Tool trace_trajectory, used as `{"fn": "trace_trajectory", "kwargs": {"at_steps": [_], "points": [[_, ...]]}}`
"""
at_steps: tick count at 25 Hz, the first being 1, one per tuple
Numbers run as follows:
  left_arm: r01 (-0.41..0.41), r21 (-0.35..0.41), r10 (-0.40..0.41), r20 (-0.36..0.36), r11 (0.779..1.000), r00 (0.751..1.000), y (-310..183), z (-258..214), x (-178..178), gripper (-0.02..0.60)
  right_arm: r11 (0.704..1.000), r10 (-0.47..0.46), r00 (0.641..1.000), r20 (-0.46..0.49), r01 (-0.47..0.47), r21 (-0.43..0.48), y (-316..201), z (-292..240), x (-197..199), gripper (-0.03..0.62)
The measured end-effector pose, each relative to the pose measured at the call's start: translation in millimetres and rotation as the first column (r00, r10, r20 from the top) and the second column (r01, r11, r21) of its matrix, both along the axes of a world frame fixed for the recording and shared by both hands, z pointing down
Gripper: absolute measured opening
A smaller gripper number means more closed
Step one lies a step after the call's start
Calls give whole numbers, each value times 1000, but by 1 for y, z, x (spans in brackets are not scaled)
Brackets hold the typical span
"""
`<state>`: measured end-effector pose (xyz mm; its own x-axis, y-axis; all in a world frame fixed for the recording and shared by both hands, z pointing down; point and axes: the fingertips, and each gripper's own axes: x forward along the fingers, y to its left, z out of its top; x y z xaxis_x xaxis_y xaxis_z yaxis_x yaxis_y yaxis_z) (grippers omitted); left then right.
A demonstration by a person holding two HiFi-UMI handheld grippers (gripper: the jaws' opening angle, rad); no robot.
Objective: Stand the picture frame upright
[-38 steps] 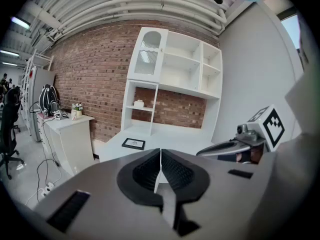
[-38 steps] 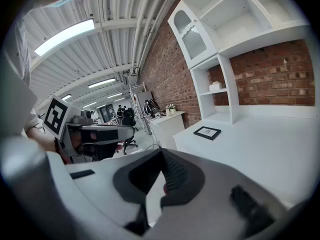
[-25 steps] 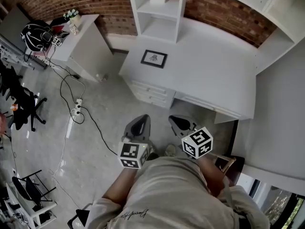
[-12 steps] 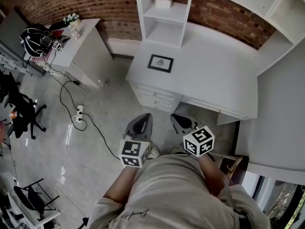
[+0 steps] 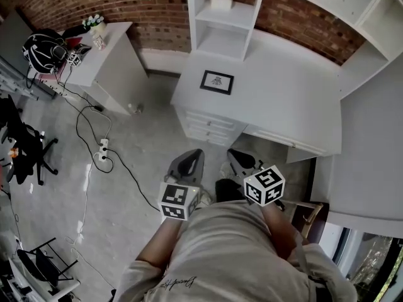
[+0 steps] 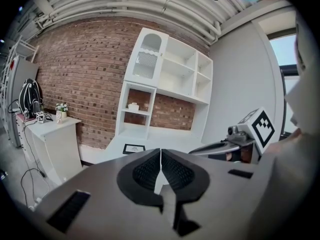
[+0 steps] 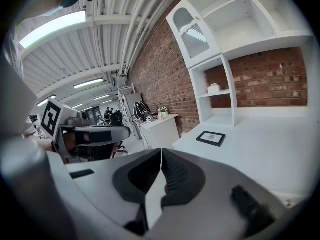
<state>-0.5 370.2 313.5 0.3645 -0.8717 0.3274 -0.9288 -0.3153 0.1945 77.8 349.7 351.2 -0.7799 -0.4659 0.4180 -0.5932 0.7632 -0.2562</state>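
A small black picture frame (image 5: 217,82) lies flat on the white desk (image 5: 283,99), near its left end below the shelf unit. It also shows far ahead as the frame (image 6: 133,148) in the left gripper view and the frame (image 7: 210,138) in the right gripper view. My left gripper (image 5: 191,158) hovers over the floor well short of the desk, jaws shut with nothing between them. My right gripper (image 5: 241,161) hangs beside it at the desk's front edge, also shut and empty.
A white shelf unit (image 5: 220,17) stands at the desk's back with a small box (image 5: 221,0) on it. Drawers (image 5: 208,128) face me below the frame. A white side cabinet (image 5: 107,49) stands left, with cables and a power strip (image 5: 101,148) on the floor.
The view has shifted toward the desk: the frame and desk sit further right and lower in the head view. Both grippers keep their place by the body, still shut.
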Motion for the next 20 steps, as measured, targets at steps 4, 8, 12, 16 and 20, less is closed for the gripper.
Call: {"fn": "trace_trajectory", "kwargs": {"at_steps": [4,8,12,16,20], "points": [[19,1,-19,-6,1000,1000,-8,3,-7,17,1000,-14,1000,-4,14,-10,-8,9,-5,29],[48,-3,-48,-1,999,999,-21,5,-19,18,999,-28,1000,2,28,-15,-25,15,-17,29],[71,-20,-71,-2,997,997,-41,11,-32,17,998,-61,998,25,61,-5,-49,12,-34,29],[71,-30,-71,-5,997,997,-78,14,-35,18,997,-77,997,22,78,-14,-85,16,-41,29],[59,-38,-59,2,998,998,-126,15,-36,18,996,-81,997,15,82,-23,-131,17,-42,29]]}}
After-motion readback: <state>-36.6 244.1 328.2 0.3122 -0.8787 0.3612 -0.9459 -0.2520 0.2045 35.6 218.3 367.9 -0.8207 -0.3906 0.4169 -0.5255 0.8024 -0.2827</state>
